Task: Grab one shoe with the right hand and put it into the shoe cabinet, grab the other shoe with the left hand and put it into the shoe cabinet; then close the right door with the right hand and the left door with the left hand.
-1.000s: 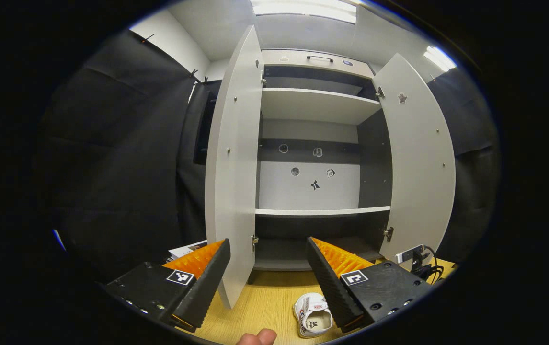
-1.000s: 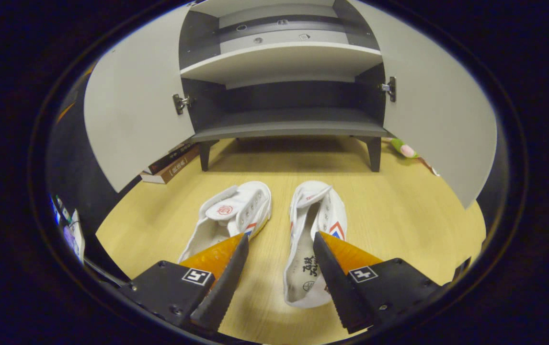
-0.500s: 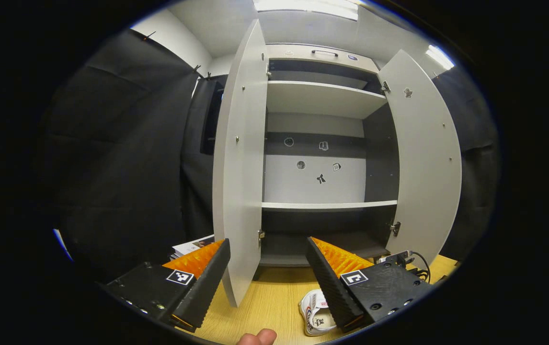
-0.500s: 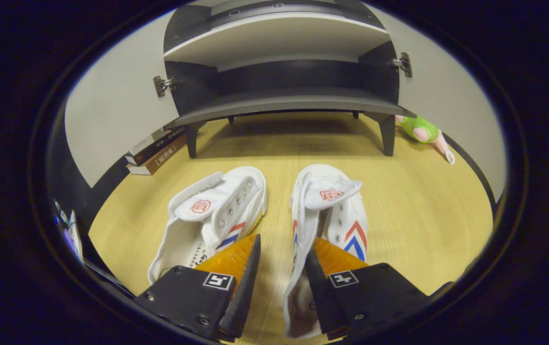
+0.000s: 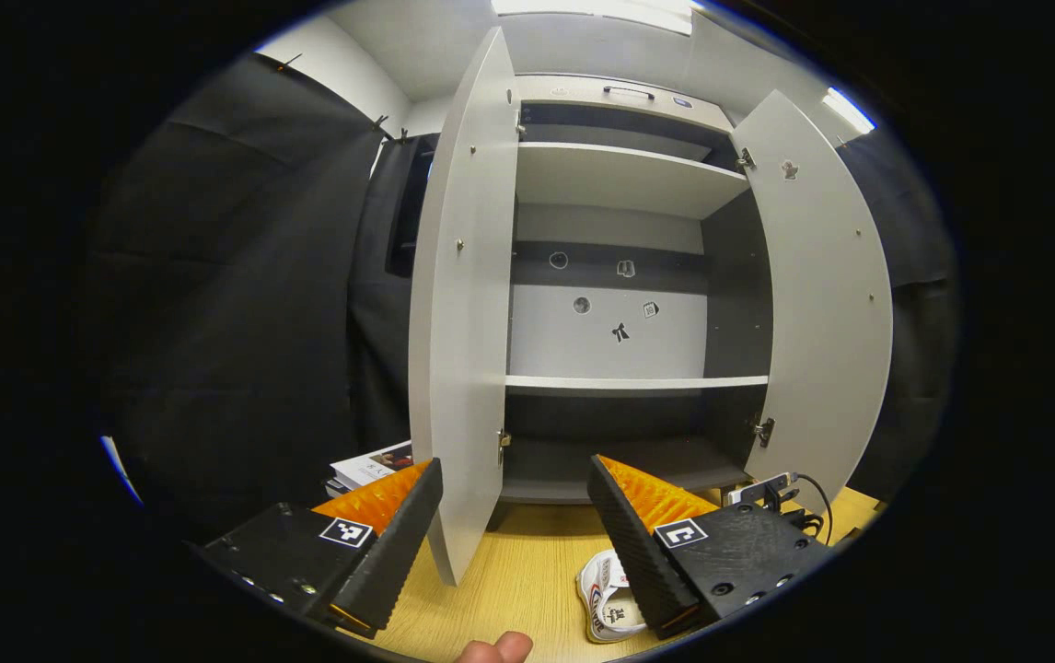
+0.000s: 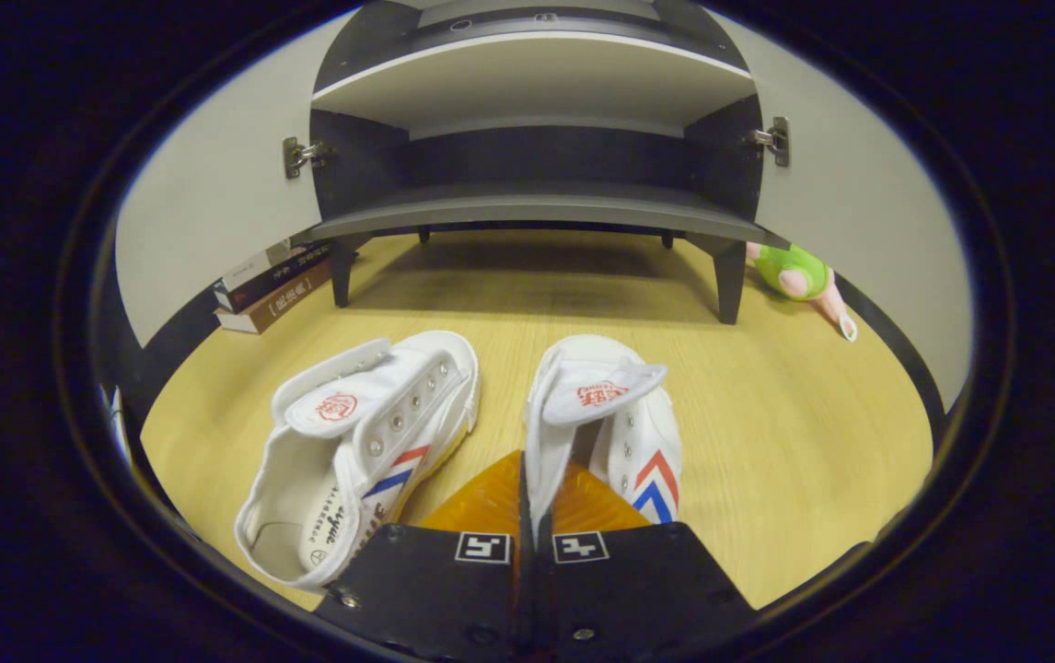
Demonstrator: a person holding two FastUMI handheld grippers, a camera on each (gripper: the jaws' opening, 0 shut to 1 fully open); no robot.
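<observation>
right claw (image 6: 527, 497) pinches right shoe (image 6: 606, 424) (side wall).

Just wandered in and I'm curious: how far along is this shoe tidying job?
Barely begun. Nothing is stored yet: the cabinet's bottom shelf is bare. In hand: the right tongs have pinched the side wall of the right-hand shoe. Left: shelving it, then the other shoe with the open left tongs, then shutting both doors.
</observation>
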